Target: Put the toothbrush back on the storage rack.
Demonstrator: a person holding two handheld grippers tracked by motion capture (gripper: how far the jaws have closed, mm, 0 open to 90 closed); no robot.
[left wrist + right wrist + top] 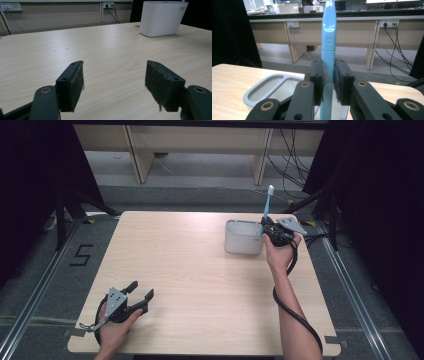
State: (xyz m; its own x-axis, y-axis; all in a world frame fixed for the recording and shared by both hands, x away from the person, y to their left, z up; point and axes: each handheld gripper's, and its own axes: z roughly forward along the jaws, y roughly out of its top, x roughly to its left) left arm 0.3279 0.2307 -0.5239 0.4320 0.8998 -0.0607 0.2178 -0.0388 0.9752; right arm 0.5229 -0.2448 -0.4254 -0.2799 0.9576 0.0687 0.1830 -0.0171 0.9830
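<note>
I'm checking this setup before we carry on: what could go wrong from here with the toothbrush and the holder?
1. The right claw pinches the slim blue plastic toothbrush low on its handle, upright; it could pivot or slip when lowered.
2. The pale grey plastic holder has divided compartments; the handle end may catch a rim or divider.
3. The holder stands free on the light wooden table, and the open left claw is far off, so a knock could shift it.

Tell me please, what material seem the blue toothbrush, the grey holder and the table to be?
Blue toothbrush: likely plastic, glossy, since light glints on its handle; ribbed grip lower down. Grey holder: probably matte plastic or ceramic, smooth and even in colour. Table: pale wood or wood-look laminate, with visible grain lines.
</note>
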